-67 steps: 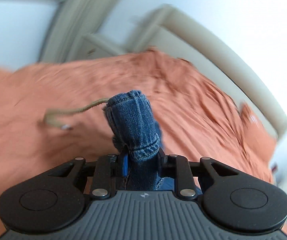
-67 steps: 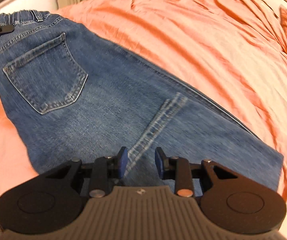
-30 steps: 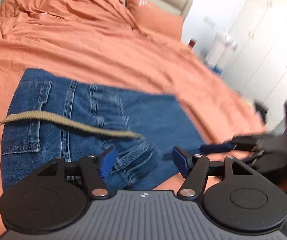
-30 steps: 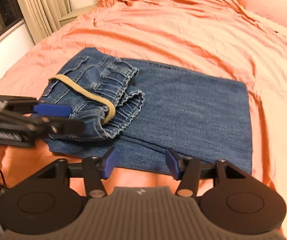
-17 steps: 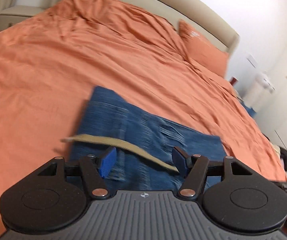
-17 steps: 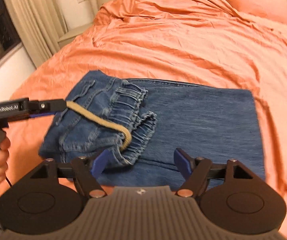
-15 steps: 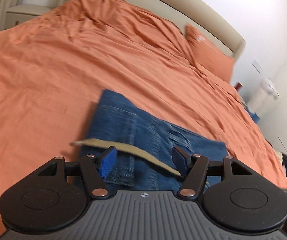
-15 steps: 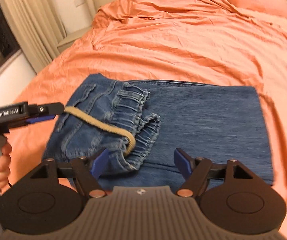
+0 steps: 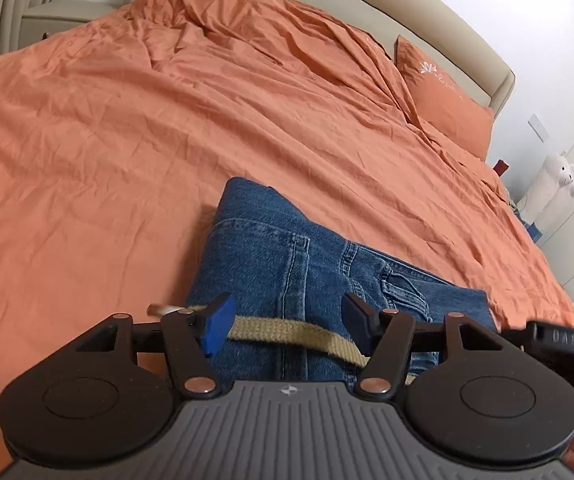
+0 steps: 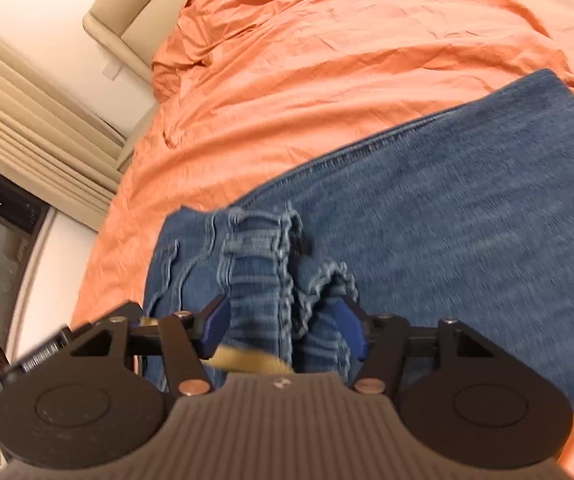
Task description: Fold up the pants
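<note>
My left wrist camera looks down along its fingers, close over the jeans (image 9: 287, 264) toward the headboard (image 9: 427, 20); my right one, equally close, shares those jeans and the orange bed (image 10: 327, 60).

The left gripper (image 9: 285, 322) is being held over folded blue jeans (image 9: 287, 268) lying on an orange bed sheet (image 9: 127, 120); its jaws are closing, with denim and a tan drawstring (image 9: 287, 330) seen between the blue pads (image 9: 217, 322), untouched. An orange pillow (image 9: 445, 108) is being propped against the beige headboard (image 9: 427, 20). The right gripper (image 9: 563, 338) is being glimpsed at the right edge.
</note>
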Demonstrator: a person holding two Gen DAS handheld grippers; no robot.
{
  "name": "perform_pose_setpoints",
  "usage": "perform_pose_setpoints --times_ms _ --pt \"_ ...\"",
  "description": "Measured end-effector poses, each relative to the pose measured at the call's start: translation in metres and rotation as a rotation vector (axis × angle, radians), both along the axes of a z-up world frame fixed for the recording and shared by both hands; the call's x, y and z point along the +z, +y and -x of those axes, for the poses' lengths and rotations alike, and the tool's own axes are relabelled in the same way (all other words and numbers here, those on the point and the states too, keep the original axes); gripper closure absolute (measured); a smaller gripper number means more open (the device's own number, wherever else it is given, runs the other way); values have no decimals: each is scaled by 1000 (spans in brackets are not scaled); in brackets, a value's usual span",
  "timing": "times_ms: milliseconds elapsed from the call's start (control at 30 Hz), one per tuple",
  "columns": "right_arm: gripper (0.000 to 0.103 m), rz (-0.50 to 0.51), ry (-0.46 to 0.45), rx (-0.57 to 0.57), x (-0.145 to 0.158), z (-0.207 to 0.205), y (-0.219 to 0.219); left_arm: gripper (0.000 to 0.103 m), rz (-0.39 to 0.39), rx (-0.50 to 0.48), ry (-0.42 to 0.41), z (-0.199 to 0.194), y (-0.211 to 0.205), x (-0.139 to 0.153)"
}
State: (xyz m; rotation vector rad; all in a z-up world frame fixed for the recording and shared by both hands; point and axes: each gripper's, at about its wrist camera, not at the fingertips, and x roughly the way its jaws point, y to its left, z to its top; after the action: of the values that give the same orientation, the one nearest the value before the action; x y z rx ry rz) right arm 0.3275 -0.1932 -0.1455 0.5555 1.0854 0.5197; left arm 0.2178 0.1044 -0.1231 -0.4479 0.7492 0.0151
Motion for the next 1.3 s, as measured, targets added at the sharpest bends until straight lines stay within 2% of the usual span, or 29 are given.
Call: perform_pose_setpoints --times_ms 200,233,267,300,367,433,567,633,800,933,1000,1033,1067,1100,1233,1300 --pt "48 -20 7 28 -16 -34 21 32 6 -2 -23 -3 2 0" --pt "57 -20 6 33 -19 -39 25 33 5 -2 -25 -2 3 1" --pt "82 -24 0 41 -21 -41 29 33 5 0 -27 -2 3 1" --pt "83 -22 -10 42 -20 -40 32 33 8 3 -30 -1 5 1" --pt "93 -21 -75 61 -6 -32 35 35 25 8 -45 1 8 4" --pt "95 -56 -115 73 15 -20 32 36 51 10 -79 5 11 9" --pt "95 -141 -142 69 56 9 15 39 77 -16 -140 14 11 22" --pt "96 -132 -125 49 59 21 5 41 64 -28 -124 15 8 23" --pt "96 -68 3 -42 11 21 -7 50 -21 -27 8 3 -2 5" --pt "95 -55 34 -82 -17 14 -5 51 -58 -15 78 -4 -3 -10" --pt "87 -44 37 -78 -20 12 -1 50 -70 -12 90 -6 -4 -12" --pt "79 -38 36 -75 -21 11 0 50 -72 -15 91 -6 -4 -12" --pt "67 -38 42 -68 -23 9 2 50 -72 -17 90 -6 -3 -12" --pt "65 -41 49 -65 -26 8 1 50 -68 -19 89 -7 -3 -13" --pt "65 -119 124 -82 -47 0 0 50 -52 -21 90 -7 1 -14" --pt "77 -168 146 -86 -54 -3 1 50 -46 -24 86 -7 2 -13"
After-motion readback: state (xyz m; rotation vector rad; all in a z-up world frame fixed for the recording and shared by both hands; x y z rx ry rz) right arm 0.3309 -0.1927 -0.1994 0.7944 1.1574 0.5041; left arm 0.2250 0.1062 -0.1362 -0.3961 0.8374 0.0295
